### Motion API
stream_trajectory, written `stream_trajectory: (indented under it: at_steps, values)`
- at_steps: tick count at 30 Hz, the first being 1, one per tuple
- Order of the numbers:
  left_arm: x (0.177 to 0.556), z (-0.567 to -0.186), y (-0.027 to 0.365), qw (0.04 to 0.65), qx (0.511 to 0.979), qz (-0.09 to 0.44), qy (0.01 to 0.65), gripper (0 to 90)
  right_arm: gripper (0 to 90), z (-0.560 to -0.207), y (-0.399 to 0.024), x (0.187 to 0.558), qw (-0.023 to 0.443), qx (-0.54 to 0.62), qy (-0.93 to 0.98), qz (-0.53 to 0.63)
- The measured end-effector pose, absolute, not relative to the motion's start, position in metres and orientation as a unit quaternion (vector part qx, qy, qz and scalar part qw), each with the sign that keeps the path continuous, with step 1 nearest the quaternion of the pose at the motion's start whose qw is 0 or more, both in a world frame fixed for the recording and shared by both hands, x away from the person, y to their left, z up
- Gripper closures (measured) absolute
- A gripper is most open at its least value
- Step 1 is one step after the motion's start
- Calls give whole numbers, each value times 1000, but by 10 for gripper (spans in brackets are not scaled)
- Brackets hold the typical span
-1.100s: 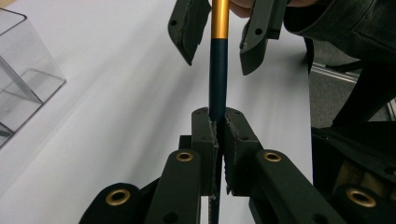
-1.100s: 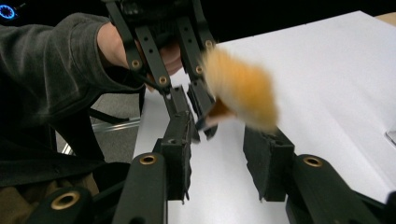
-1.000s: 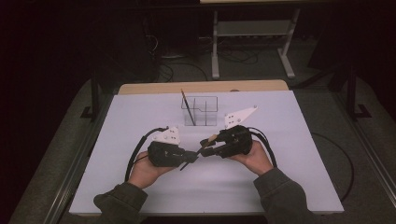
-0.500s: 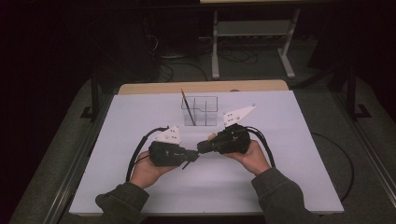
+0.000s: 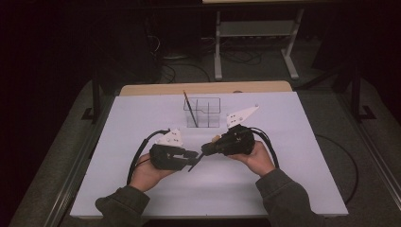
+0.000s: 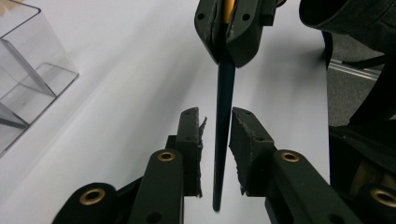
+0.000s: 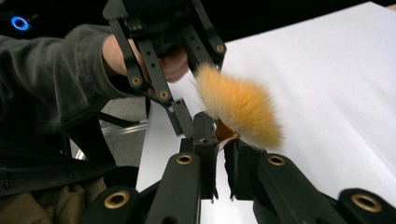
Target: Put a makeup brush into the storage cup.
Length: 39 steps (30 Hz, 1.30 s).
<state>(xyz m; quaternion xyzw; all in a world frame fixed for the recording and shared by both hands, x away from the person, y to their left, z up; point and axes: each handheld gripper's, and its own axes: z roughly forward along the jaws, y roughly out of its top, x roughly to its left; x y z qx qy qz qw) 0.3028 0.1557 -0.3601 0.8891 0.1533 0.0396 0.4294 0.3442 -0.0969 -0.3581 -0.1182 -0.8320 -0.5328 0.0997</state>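
Handover mid-air over white worktop (image 5: 293, 189): right gripper (image 5: 206, 149) clenched on brush (image 6: 223, 116) near its fluffy orange bristle head (image 7: 240, 109); left gripper (image 6: 215, 135) fingers have just been opening, now released, thin dark smooth handle between them w/o contact. Risk: round slick handle pivots or slips in the one-sided grip, drops. Clear plastic organizer (image 5: 204, 112) behind, rigid.

Fluffy-bristled brush (image 7: 240, 109); clear plastic organizer (image 5: 202, 112)
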Motion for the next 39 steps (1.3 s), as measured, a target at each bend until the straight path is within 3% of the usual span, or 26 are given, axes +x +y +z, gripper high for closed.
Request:
stream_trajectory:
  at_steps: [39]
  values:
    - [302, -369, 193, 420, 881, 62, 208, 588, 825, -353, -113, 370, 89, -153, -865, -469]
